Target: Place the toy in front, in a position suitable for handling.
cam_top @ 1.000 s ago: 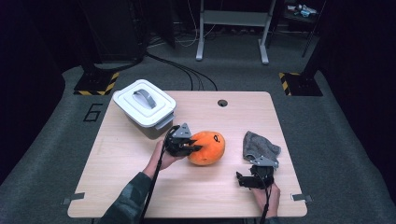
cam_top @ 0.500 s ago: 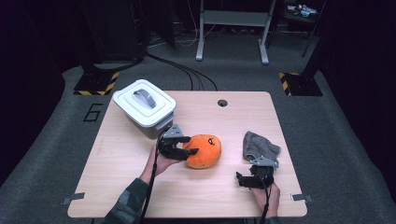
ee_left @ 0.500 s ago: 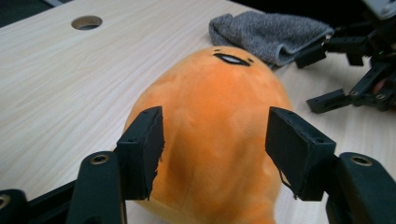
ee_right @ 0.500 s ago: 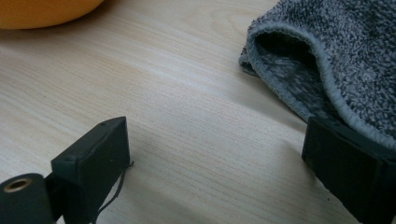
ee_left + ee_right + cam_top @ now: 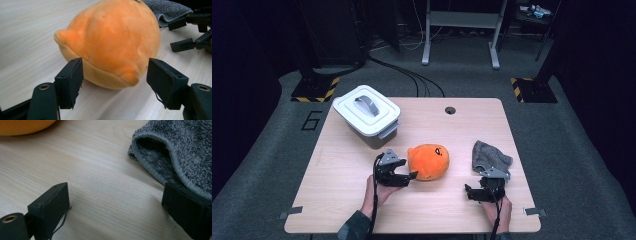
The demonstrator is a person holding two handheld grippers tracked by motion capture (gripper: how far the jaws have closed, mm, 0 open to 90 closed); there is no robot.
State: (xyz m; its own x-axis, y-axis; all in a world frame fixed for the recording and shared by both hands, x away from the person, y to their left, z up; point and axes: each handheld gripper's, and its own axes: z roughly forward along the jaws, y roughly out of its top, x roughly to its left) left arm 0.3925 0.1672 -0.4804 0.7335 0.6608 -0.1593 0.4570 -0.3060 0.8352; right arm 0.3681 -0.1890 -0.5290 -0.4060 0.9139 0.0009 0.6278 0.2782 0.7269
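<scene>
- The left gripper [image 5: 408,175] has drawn back from the orange plush toy [image 5: 428,161]; its jaws now stand apart, the toy resting on the table [image 5: 337,200] just ahead, released.
- The right gripper [image 5: 473,192] rests open beside the grey cloth [image 5: 489,156].
- The white lidded container [image 5: 366,115] stays closed; contents cannot be told.
</scene>
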